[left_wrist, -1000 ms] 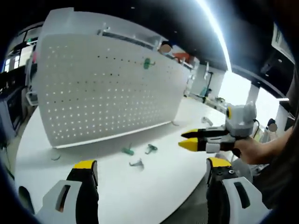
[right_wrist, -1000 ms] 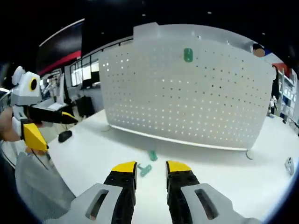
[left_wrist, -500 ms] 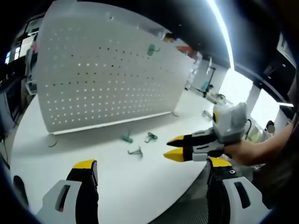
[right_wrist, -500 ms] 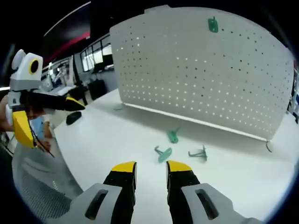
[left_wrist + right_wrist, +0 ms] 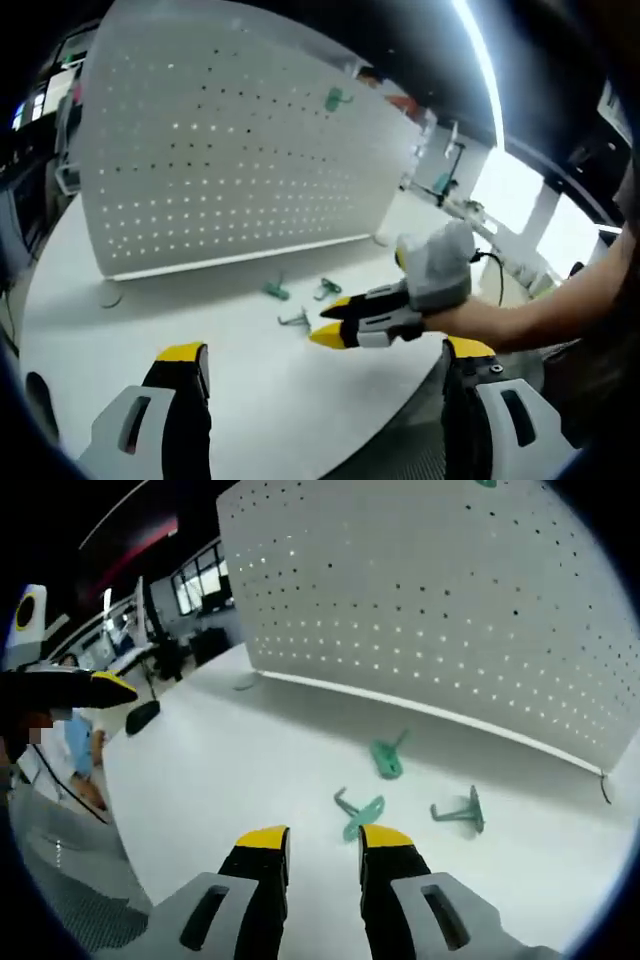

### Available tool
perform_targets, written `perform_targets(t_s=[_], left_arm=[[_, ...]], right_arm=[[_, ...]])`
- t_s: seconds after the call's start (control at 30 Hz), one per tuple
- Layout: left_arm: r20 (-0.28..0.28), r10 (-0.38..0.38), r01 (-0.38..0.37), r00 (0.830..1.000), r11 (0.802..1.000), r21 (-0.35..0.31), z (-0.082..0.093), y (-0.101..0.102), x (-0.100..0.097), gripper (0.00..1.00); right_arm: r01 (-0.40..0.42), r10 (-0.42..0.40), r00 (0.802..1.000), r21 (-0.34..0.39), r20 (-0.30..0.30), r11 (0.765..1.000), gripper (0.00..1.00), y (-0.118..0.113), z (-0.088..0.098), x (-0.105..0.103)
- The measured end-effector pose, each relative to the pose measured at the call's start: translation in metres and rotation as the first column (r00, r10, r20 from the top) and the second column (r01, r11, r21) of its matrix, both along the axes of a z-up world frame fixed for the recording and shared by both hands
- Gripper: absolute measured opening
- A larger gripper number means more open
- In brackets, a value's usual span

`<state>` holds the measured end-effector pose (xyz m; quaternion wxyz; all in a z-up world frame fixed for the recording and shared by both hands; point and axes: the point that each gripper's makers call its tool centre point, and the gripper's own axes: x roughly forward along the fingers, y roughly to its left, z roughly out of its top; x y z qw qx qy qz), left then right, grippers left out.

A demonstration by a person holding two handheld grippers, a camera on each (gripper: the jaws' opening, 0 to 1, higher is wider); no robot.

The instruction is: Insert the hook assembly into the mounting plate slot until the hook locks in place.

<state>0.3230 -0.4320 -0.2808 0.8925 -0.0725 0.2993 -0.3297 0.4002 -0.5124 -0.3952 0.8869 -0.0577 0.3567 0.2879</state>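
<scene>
Above the desk [image 5: 220, 770]: right gripper [image 5: 323, 836] nears a loose hook [image 5: 358, 814].
Its jaws stand narrowly parted, empty, aligned for pickup; left gripper [image 5: 325, 352] spread wide.

Three green hooks [image 5: 362, 815] [image 5: 387, 757] [image 5: 461, 811] lie loose on the white table in front of the upright white perforated mounting plate [image 5: 430, 600], which carries a fourth green hook [image 5: 334, 98] near its top edge.
</scene>
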Motion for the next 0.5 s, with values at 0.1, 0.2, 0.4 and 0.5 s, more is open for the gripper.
perform_targets(t_s=[0.1, 0.2, 0.4, 0.5], left_arm=[[-0.005, 0.006, -0.006, 1.000, 1.000, 0.002, -0.001, 0.003, 0.001, 0.98], [-0.009, 0.014, -0.014, 1.000, 1.000, 0.002, -0.002, 0.005, 0.002, 0.98], [-0.011, 0.030, -0.030, 0.999, 1.000, 0.002, -0.003, 0.010, 0.003, 0.98], [-0.015, 0.033, -0.033, 0.999, 0.999, 0.001, -0.004, 0.011, 0.003, 0.98]], right_arm=[[0.020, -0.020, 1.000, -0.011, -0.013, 1.000, 0.25, -0.001, -0.008, 0.008], [0.037, -0.037, 0.999, -0.018, -0.035, 0.999, 0.25, -0.003, -0.016, 0.015], [0.056, -0.058, 0.996, -0.030, -0.065, 0.998, 0.25, -0.003, -0.026, 0.020], [0.059, -0.063, 0.995, -0.054, -0.072, 0.997, 0.23, -0.007, -0.032, 0.023]])
